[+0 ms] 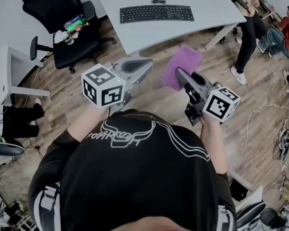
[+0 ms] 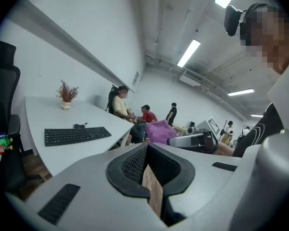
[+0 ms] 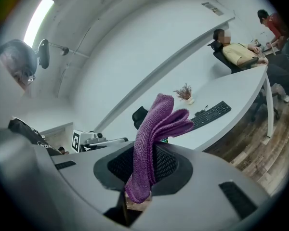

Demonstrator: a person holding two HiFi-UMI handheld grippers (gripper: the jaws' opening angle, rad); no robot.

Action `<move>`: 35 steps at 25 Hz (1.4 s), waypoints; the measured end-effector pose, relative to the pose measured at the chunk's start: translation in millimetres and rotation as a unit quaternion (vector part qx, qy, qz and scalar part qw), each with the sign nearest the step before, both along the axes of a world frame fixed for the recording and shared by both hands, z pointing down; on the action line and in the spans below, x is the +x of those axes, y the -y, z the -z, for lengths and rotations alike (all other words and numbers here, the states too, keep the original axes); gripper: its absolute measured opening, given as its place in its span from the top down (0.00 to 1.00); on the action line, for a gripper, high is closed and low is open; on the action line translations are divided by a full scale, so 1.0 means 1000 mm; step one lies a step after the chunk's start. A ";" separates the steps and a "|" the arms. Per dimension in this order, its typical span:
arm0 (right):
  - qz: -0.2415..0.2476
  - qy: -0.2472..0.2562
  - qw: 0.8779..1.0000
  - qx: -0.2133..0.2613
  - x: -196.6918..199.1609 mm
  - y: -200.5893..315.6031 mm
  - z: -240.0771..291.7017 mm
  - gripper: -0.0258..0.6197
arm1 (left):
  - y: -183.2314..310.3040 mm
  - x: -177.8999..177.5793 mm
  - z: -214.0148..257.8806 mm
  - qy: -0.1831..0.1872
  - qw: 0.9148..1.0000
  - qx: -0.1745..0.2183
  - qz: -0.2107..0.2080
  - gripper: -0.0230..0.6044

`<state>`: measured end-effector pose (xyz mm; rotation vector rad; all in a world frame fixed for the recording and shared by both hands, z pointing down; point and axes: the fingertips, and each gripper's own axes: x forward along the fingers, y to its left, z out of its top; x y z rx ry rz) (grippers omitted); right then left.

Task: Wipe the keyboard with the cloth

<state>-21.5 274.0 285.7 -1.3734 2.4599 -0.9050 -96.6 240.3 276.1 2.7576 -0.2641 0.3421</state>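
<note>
A black keyboard (image 1: 156,13) lies on the white desk (image 1: 212,6), well ahead of both grippers. My right gripper (image 1: 179,75) is shut on a purple cloth (image 1: 183,65), which stands up out of its jaws over the wooden floor. In the right gripper view the cloth (image 3: 156,129) rises folded from the shut jaws, with the keyboard (image 3: 211,113) far behind it. My left gripper (image 1: 144,64) is held beside it, shut, with nothing in it. From the left gripper view the keyboard (image 2: 76,134) lies to the left and the cloth (image 2: 160,131) ahead.
A black office chair (image 1: 62,18) with a bottle on its seat stands left of the desk. Several people (image 1: 253,18) sit and stand at the far right. A small potted plant (image 2: 66,94) sits on the desk's far end. A white cable (image 1: 253,124) runs over the floor.
</note>
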 end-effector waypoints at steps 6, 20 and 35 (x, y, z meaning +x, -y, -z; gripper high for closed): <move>-0.008 0.011 1.000 -0.024 0.024 0.031 -0.021 0.87 | 0.036 0.013 -0.017 0.006 1.000 -0.016 0.012 0.96; 0.001 -0.003 0.996 -0.087 0.055 0.174 -0.059 0.87 | 0.186 0.042 -0.052 0.007 0.997 -0.063 0.039 0.96; 0.057 -0.042 0.993 -0.092 0.057 0.307 -0.064 0.87 | 0.312 0.055 -0.071 0.004 0.993 -0.089 0.073 0.96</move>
